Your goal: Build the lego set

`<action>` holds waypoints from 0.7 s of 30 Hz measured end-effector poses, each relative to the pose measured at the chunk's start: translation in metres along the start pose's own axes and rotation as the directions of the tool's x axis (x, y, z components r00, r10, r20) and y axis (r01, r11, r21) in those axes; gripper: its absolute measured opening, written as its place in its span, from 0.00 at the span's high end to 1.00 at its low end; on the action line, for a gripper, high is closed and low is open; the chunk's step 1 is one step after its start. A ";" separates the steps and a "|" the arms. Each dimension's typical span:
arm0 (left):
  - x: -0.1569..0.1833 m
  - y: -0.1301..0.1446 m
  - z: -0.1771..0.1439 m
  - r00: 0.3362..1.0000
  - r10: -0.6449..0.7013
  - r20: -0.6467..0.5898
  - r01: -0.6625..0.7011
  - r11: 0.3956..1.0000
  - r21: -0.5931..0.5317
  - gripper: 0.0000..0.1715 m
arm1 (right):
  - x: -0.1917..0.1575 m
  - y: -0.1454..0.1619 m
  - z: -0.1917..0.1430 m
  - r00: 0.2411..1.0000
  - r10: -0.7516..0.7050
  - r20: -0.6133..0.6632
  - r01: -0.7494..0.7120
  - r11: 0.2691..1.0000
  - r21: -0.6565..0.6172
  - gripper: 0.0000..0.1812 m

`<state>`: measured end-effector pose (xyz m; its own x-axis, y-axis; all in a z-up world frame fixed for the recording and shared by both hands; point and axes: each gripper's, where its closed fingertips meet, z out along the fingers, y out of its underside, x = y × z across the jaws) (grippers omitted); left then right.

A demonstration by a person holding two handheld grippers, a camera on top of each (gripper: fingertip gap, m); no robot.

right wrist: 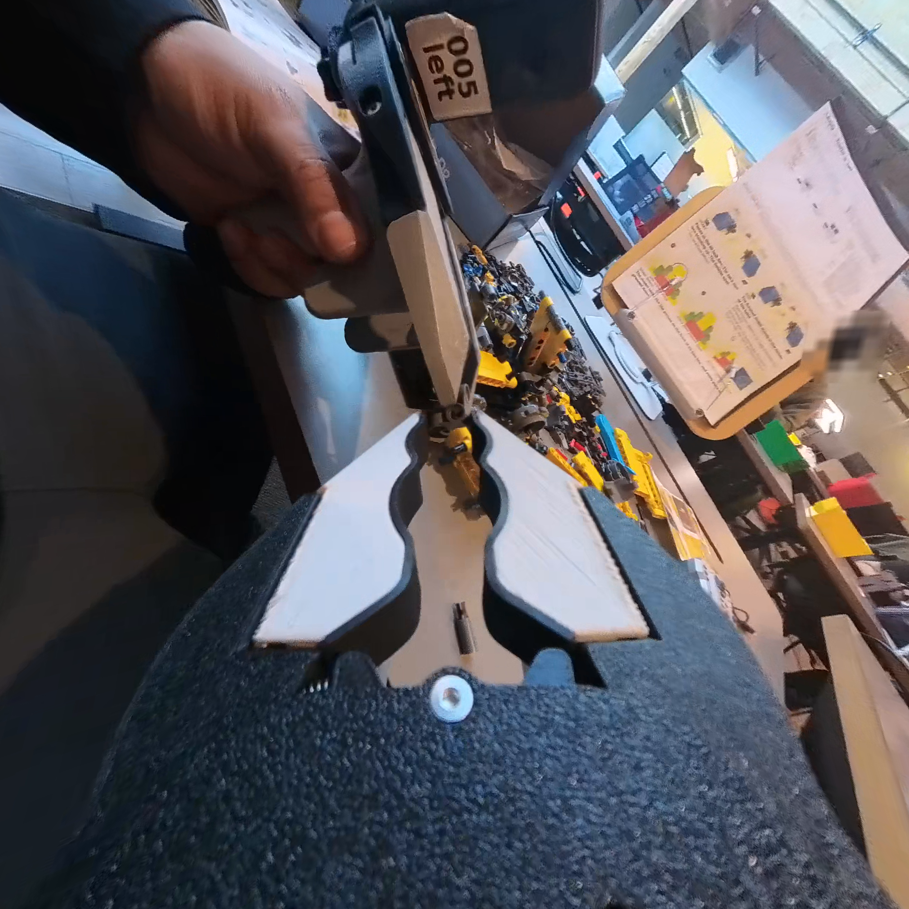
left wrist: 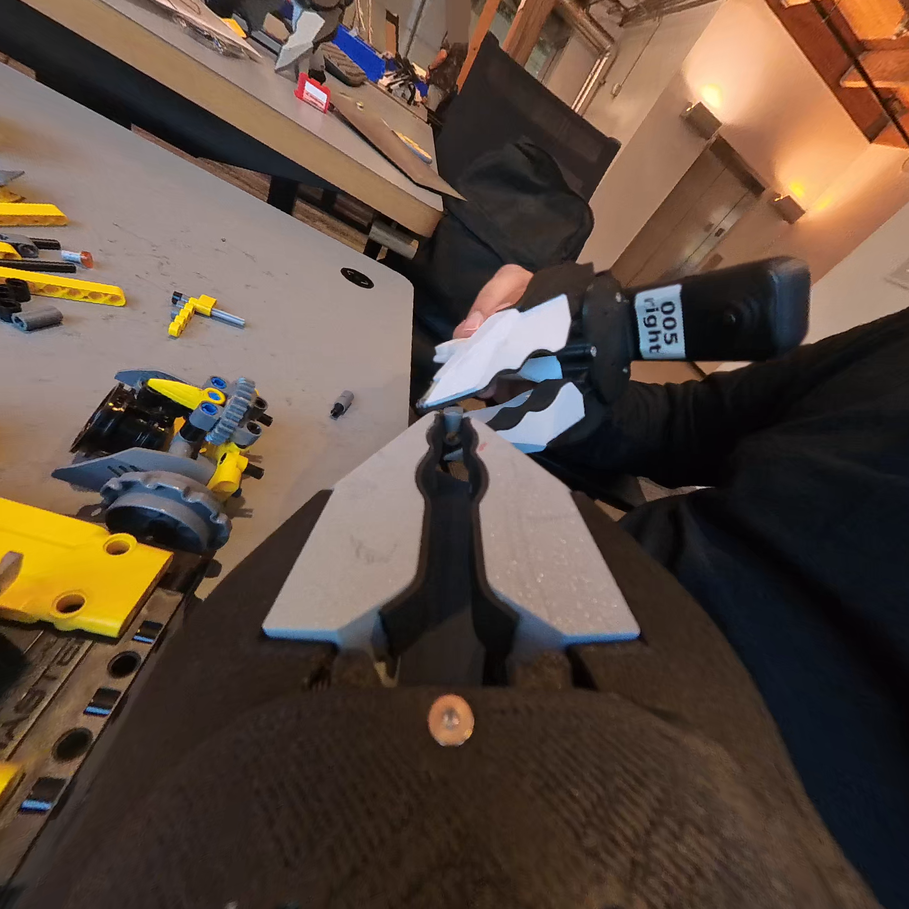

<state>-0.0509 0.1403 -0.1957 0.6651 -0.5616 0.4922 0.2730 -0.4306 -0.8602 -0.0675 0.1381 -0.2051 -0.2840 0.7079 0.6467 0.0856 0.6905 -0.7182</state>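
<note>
**Q:** Grey tabletop (left wrist: 206,236) fills the left wrist view. What sits closest to the camera?

**A:** Nearest is the left gripper (left wrist: 451,425), raised just past the table's corner. Its pale fingers (left wrist: 374,536) are drawn almost together and pinch a small grey connector piece (left wrist: 451,422) at their tips. Right beside those tips is the right gripper (left wrist: 455,393), which comes in from the right, held by a hand (left wrist: 492,295).

**Q:** How do the right gripper's fingers stand?

**A:** In the right wrist view the right gripper (right wrist: 450,424) has its tips nearly closed around the same small piece (right wrist: 451,418); I cannot tell whether they truly press on it. The left gripper (right wrist: 455,393) comes down from above, gripped by a hand (right wrist: 246,162), and blocks much of the table behind.

**Q:** What lies around them?

**A:** On the table to the left, a part-built yellow, grey and black toy brick assembly (left wrist: 167,457) with a grey gear. Close to it lie a flat yellow panel (left wrist: 74,580), a small dark pin (left wrist: 342,404), a yellow cross-shaped piece on a grey axle (left wrist: 201,315) and long yellow beams (left wrist: 69,290).

**Q:** And farther off?

**A:** A second table (left wrist: 295,113) with a red item (left wrist: 313,92), and a dark chair (left wrist: 516,196). In the right wrist view, a heap of loose yellow and black parts (right wrist: 541,354), then a printed instruction sheet on a board (right wrist: 728,305).
</note>
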 end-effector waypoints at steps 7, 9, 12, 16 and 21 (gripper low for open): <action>-0.003 0.006 0.002 1.000 -0.019 0.012 0.020 0.999 -0.048 0.93 | -0.003 0.003 0.005 0.999 -0.027 -0.028 0.026 0.999 -0.021 0.91; -0.003 0.008 0.003 1.000 0.007 0.030 -0.005 0.998 -0.062 0.93 | -0.004 0.002 0.005 0.999 -0.026 -0.029 0.025 1.000 -0.017 0.91; -0.004 0.006 0.002 0.997 0.047 0.056 -0.044 0.998 -0.051 0.96 | -0.002 0.000 0.005 0.999 -0.015 -0.041 0.015 1.000 -0.008 0.91; -0.005 0.002 0.002 0.999 -0.013 0.046 0.013 1.000 0.007 0.96 | 0.002 0.000 0.005 0.996 0.027 -0.080 -0.027 1.000 0.002 0.92; -0.007 0.005 0.002 0.997 0.026 0.072 -0.024 0.999 -0.031 0.96 | -0.001 0.003 0.005 0.998 0.031 -0.050 -0.031 0.999 -0.006 0.91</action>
<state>-0.0527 0.1437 -0.2036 0.7204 -0.5203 0.4587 0.2351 -0.4389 -0.8672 -0.0716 0.1385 -0.2091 -0.2334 0.7354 0.6362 0.1001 0.6690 -0.7365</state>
